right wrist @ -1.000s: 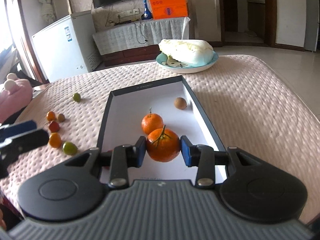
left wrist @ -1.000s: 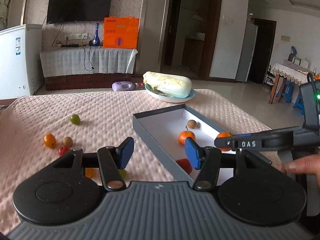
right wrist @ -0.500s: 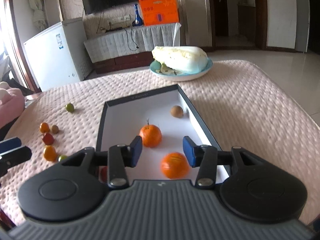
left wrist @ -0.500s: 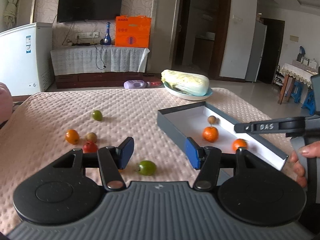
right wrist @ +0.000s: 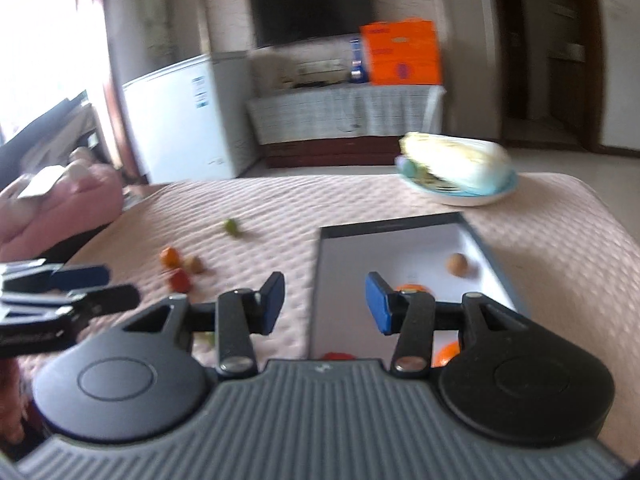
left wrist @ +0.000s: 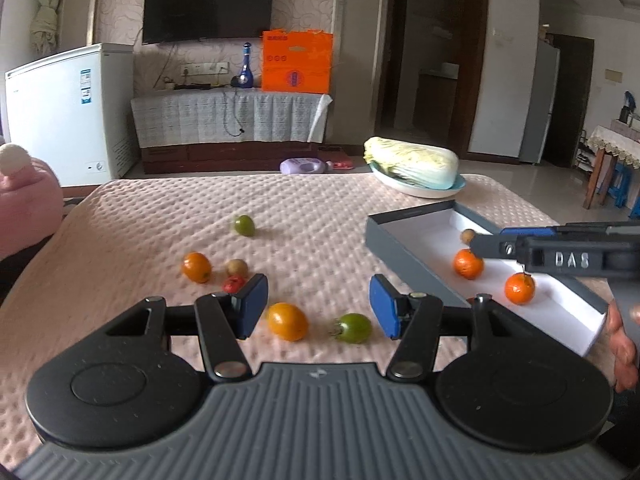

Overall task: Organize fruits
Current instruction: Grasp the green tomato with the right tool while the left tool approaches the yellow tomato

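Pink quilted tabletop (left wrist: 320, 208), TV and an orange carton (left wrist: 297, 62) with unreadable print behind; only legible writing is "DAS" on the right tongs (right wrist: 325, 304), seen from the left camera. Left tongs (left wrist: 318, 306) are parted, gripping nothing, hovering over a yellow tomato (left wrist: 287, 321) and a green tomato (left wrist: 353, 328) that sit loose between the pads. Right tongs are parted and empty over the left edge of the grey box (left wrist: 404, 246), which holds two tangerines (left wrist: 519, 288) and a small brown fruit (left wrist: 467, 235); more fruit lies on the cloth to the left.
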Available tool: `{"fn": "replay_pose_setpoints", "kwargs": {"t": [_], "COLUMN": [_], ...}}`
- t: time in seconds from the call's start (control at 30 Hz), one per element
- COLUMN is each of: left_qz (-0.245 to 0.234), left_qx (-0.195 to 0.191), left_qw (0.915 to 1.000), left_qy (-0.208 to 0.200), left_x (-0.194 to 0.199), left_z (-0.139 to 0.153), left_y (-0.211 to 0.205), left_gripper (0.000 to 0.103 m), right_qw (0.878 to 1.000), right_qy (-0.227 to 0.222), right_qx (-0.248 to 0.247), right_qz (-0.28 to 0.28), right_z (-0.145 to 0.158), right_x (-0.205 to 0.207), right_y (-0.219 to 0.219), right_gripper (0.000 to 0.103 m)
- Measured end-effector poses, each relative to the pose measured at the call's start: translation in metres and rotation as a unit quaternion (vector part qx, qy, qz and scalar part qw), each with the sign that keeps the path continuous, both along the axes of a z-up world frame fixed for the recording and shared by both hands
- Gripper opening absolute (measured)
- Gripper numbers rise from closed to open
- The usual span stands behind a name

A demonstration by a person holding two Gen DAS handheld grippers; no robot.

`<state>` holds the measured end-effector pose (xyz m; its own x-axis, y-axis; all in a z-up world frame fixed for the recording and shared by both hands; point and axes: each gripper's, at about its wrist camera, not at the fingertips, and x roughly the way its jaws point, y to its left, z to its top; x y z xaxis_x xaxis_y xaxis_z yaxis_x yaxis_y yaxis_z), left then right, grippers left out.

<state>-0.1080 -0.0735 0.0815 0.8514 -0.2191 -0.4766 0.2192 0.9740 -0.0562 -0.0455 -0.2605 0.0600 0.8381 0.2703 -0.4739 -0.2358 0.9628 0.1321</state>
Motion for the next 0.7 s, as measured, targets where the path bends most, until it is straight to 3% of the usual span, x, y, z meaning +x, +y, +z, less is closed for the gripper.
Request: {"fn": "replay_pose_setpoints", "kwargs": {"t": [0.3,0.7], "left_qz": [0.077,0.07], "left_qx": [0.006,0.007], "left_qw": [0.997,0.9974], "left_qy": [0.003,0.016], "left_x": [0.006,0.004], "left_z": [0.001,-0.006], "left_y": [0.034,0.054], "left_gripper": [0.062,0.062], "right_qw": [0.996,0.991], "right_qy": [0.039,0.092], "right_qx": [-0.017,-0.073], "right_qz": [0.073,0.062], "right_z": [-0.016,-0.046], "right_x": [0.012,0.038], "right_y": [0.052,0.096], "right_gripper": [0.047,0.046]}}
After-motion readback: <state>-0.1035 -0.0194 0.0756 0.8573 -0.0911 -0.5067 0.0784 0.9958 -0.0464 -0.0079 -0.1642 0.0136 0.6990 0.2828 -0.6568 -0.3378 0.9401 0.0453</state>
